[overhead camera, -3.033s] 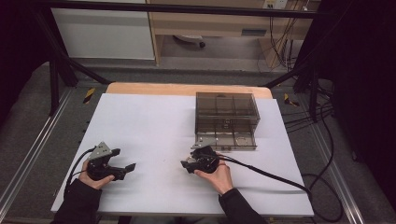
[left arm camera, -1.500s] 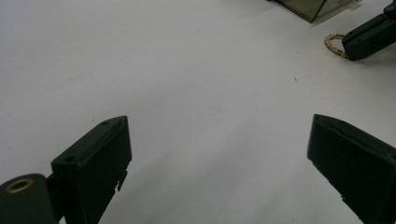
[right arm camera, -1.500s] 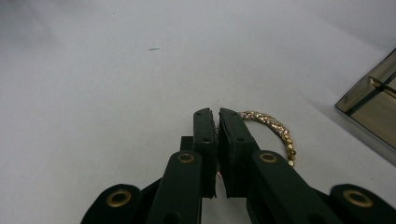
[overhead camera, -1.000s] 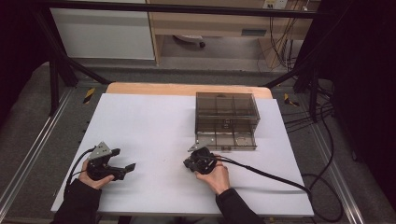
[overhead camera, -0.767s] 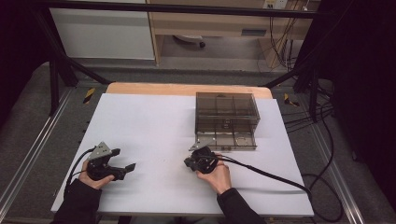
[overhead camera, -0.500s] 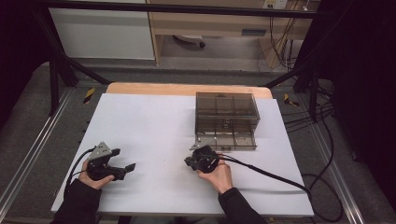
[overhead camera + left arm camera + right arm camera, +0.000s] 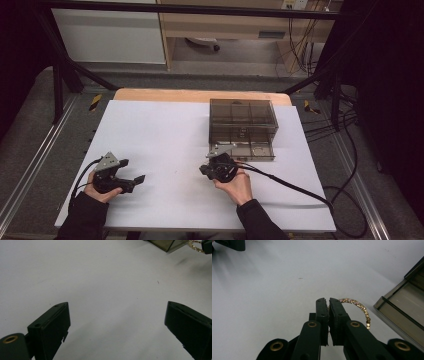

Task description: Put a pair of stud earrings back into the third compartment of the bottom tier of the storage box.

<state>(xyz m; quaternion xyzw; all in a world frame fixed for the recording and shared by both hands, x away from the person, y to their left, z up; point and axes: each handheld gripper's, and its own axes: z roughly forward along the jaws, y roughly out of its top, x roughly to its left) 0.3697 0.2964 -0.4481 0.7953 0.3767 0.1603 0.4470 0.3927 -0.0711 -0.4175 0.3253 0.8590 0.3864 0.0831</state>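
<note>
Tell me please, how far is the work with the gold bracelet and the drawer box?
Done: the smoky drawer box has its bottom drawer pulled out. In hand: the right gripper is shut on the gold bracelet, which curves out beside the jaws just in front of the drawer. Left: the bracelet is not yet inside the drawer, and the drawer is open. The left gripper is open above the white table, holding nothing.

Lab or recording bay, not a home. White tabletop point(image 7: 165, 135) on a wooden board, ringed by a black metal frame point(image 7: 60, 70) and aluminium rails point(image 7: 30, 170). Black curtains point(image 7: 390, 75) close off both sides. Loose cables point(image 7: 345, 145) trail over grey carpet point(image 7: 30, 125). Plain light-wood cabinets point(image 7: 225, 25) behind. Yellow-black hazard tape point(image 7: 95, 101) on the floor.
</note>
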